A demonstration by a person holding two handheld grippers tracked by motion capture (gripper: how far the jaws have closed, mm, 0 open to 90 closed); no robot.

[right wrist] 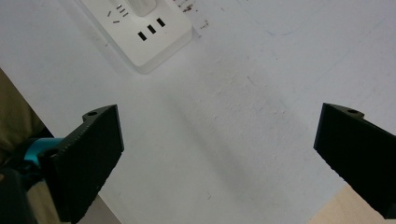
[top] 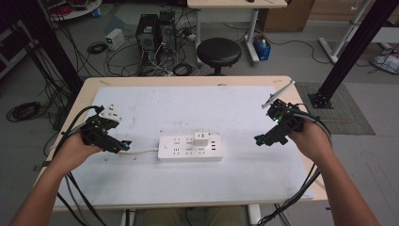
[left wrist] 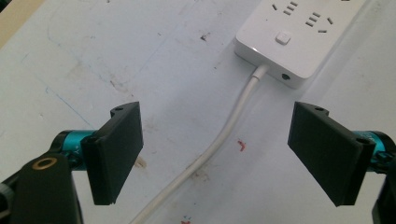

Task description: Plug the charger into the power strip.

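Note:
A white power strip (top: 190,147) lies flat at the middle of the white mat (top: 188,108), with a white plug adapter (top: 202,139) seated in its top row. Its white cable (top: 141,151) runs left from the strip's end. My left gripper (top: 124,145) hovers open just left of the strip. In the left gripper view the cable (left wrist: 224,135) passes between the wide-apart jaws of the gripper (left wrist: 219,154), untouched, and the strip's switch end (left wrist: 299,42) is ahead. My right gripper (top: 260,140) stands open to the right of the strip, nothing between its jaws (right wrist: 219,154); the strip's USB end (right wrist: 149,42) lies ahead.
The mat covers most of a wooden table (top: 89,87). Behind the table stand a black stool (top: 218,52), computer towers (top: 155,33) with tangled cables, and black frame posts (top: 357,42) at both sides.

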